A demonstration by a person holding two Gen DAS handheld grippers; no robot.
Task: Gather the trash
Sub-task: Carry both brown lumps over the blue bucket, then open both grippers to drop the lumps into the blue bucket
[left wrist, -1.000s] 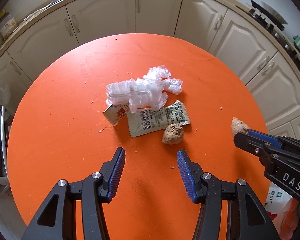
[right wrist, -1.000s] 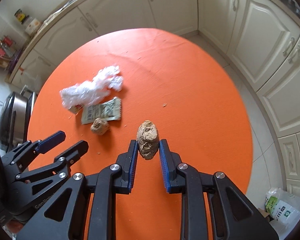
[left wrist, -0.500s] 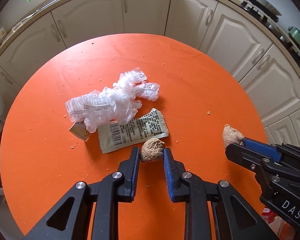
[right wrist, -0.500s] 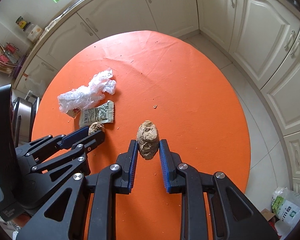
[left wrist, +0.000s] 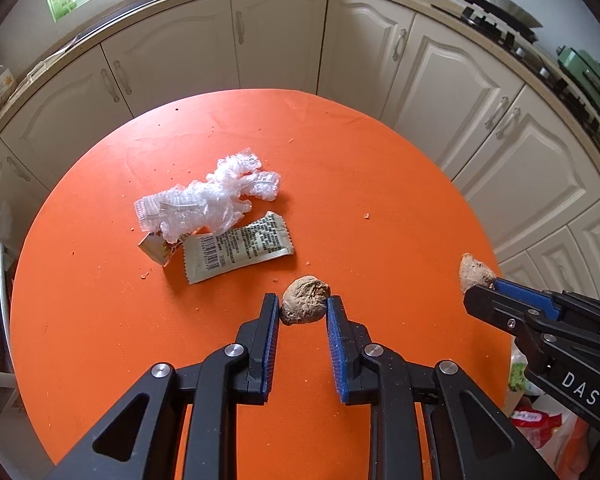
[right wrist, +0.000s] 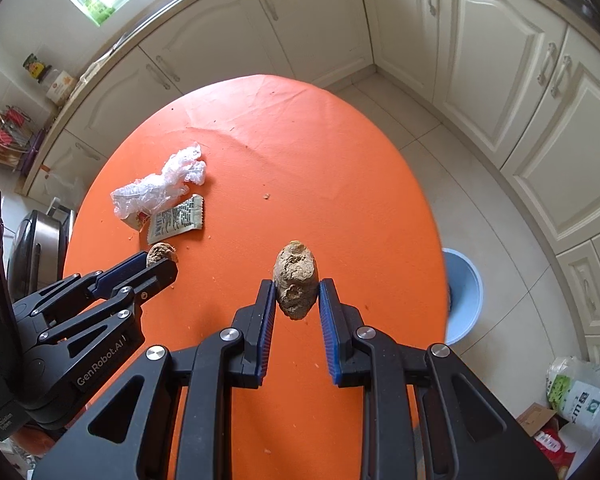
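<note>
Clamping brown lump (left wrist: pixel 305 299), left tool (left wrist: pixel 303 305); right tool (right wrist: pixel 297 290) clamping larger lump (right wrist: pixel 295 278).

Both wrist views look down, close above the orange table (left wrist: pixel 100 320) (shared, with the wrappers (right wrist: pixel 176 220))

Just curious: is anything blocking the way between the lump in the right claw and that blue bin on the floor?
Nothing visible does. The brown lump hangs above the table's edge, the blue bin just beyond.
</note>
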